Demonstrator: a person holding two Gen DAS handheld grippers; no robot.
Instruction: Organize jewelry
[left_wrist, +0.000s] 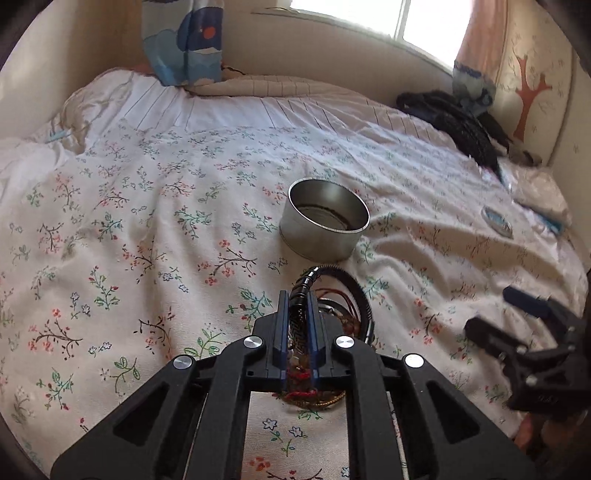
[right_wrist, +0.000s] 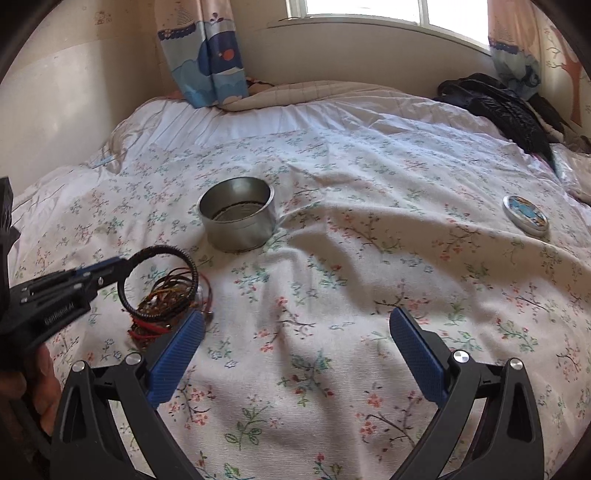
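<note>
My left gripper (left_wrist: 297, 300) is shut on a black braided bracelet (left_wrist: 300, 320), pinched between the blue pads. In the right wrist view the bracelet (right_wrist: 192, 274) stands as an upright ring off the left gripper (right_wrist: 120, 266), just over a tangled pile of red, brown and gold cord jewelry (right_wrist: 164, 301) on the floral bedspread. Part of the pile (left_wrist: 345, 314) shows beside and under the left fingers. An open round metal tin (left_wrist: 317, 242) (right_wrist: 240, 232) stands just beyond. My right gripper (right_wrist: 297, 316) is open over bare bedspread, with nothing between its fingers; it shows at the right edge (left_wrist: 493, 311).
The tin's lid (right_wrist: 525, 215) (left_wrist: 497, 220) with a blue picture lies on the bed to the right. A black jacket (right_wrist: 509, 110) is heaped at the far right corner. Blue curtains (right_wrist: 207, 55) and a window sill stand behind the bed. A hand (right_wrist: 40, 391) holds the left gripper.
</note>
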